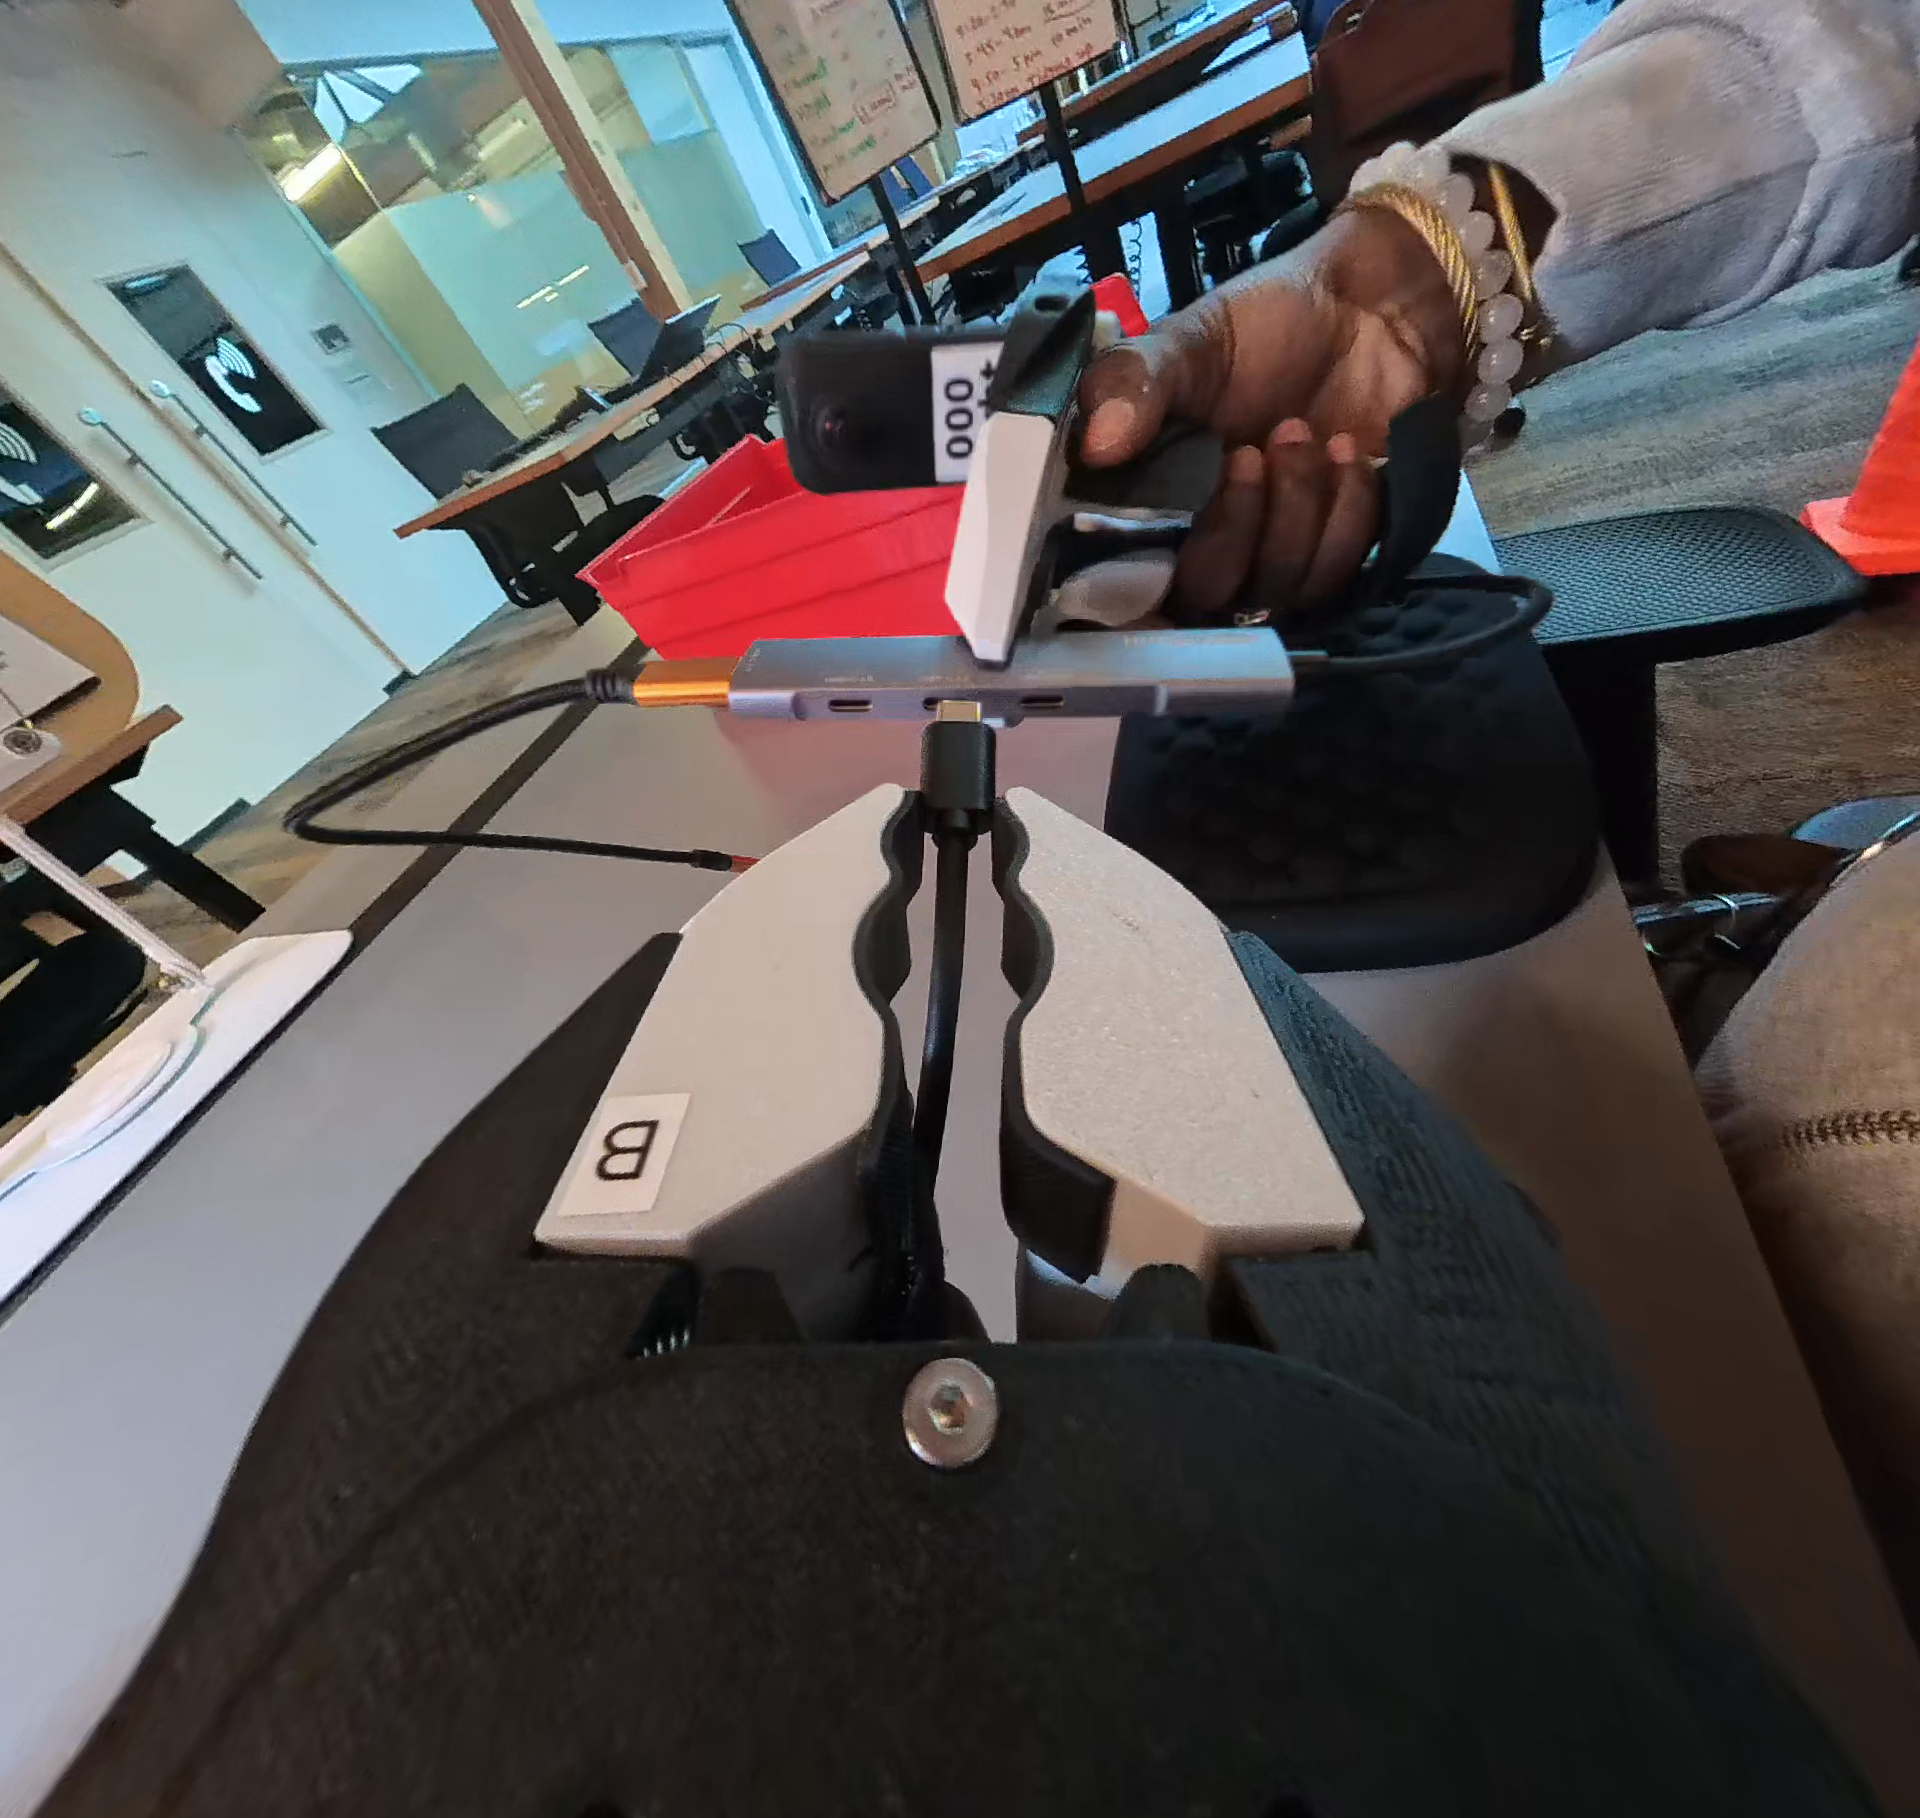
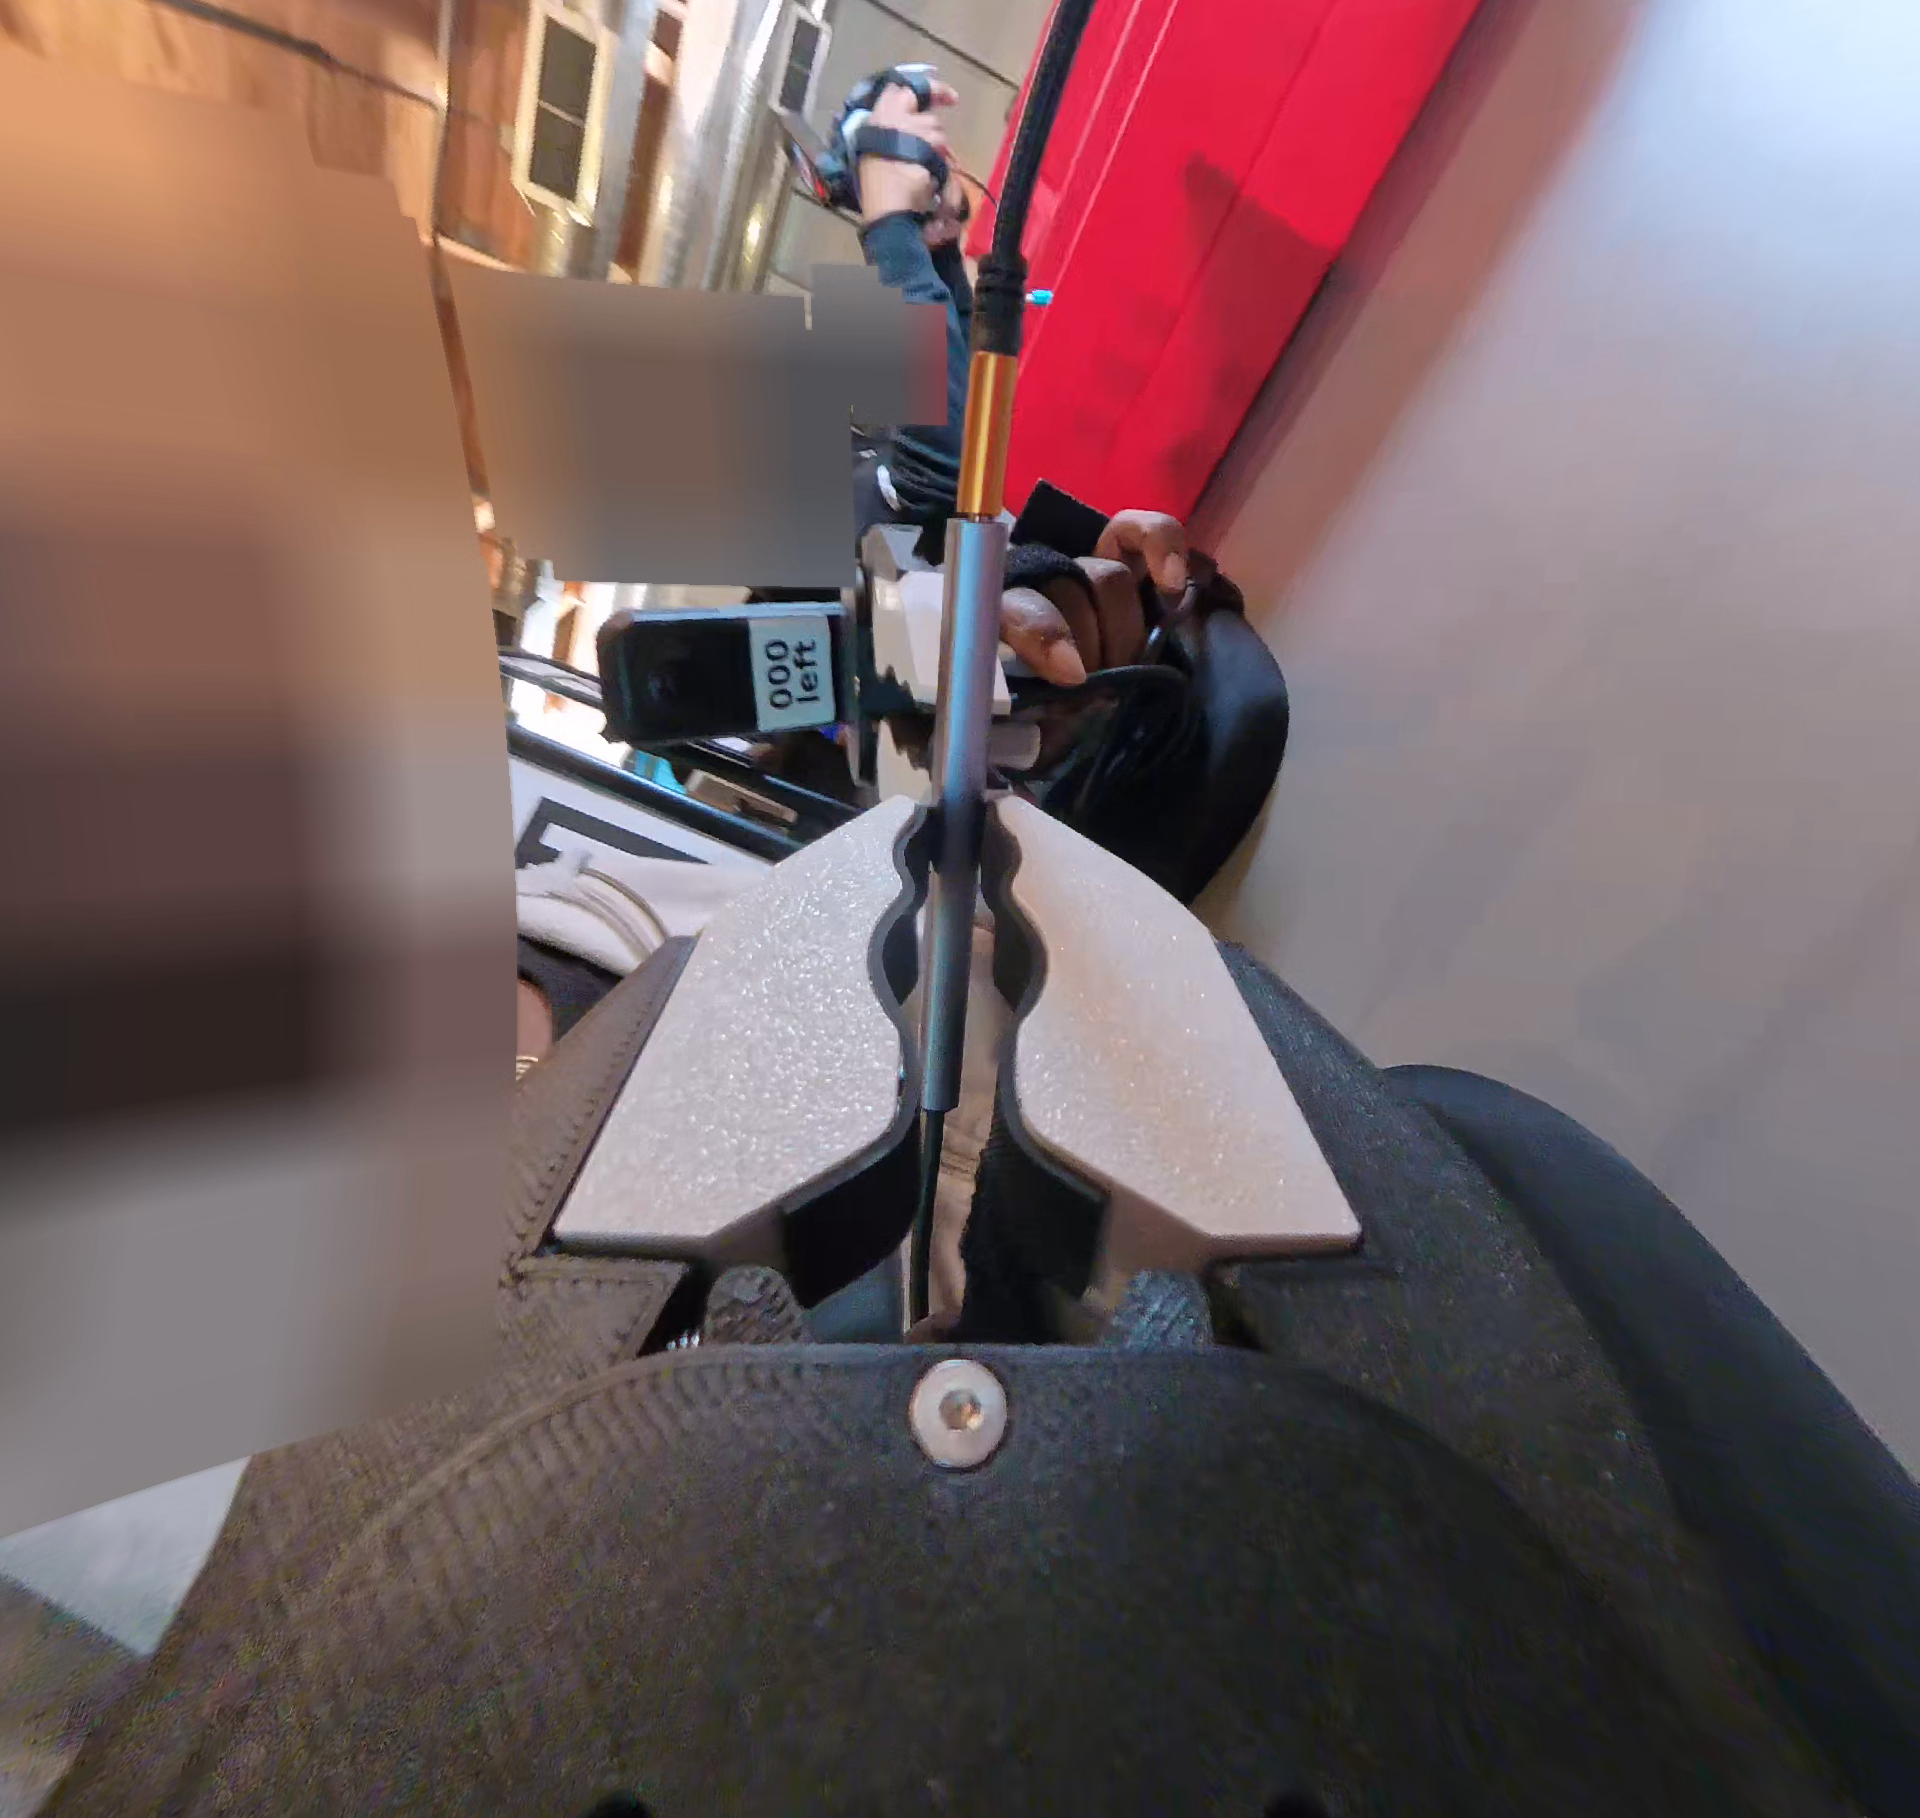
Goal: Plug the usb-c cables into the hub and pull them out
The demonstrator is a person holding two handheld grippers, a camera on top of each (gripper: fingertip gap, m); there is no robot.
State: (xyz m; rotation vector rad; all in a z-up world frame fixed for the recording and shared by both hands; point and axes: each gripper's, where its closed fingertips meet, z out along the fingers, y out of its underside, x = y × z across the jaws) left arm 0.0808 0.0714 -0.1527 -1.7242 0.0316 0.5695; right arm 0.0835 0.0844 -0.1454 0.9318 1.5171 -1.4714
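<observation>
Slim grey metal hub (image 1: pixel 1013 679) held level above the grey surface (image 1: pixel 436 1072).
Right hand-held gripper (image 2: pixel 954 838) clamps the hub; left hand-held gripper (image 1: pixel 954 802) grips the black USB-C plug (image 1: pixel 958 745), its tip at the middle port. An orange-collared cable (image 1: pixel 681 682) occupies the hub's end.

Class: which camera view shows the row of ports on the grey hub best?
The left wrist view: the hub lies broadside, its side ports visible, the black plug at the middle one. The right wrist view shows the hub only edge-on, ports hidden.

Grey hub (image 1: pixel 1013 682), black cable (image 1: pixel 940 947), red bin (image 1: pixel 790 563).
</observation>
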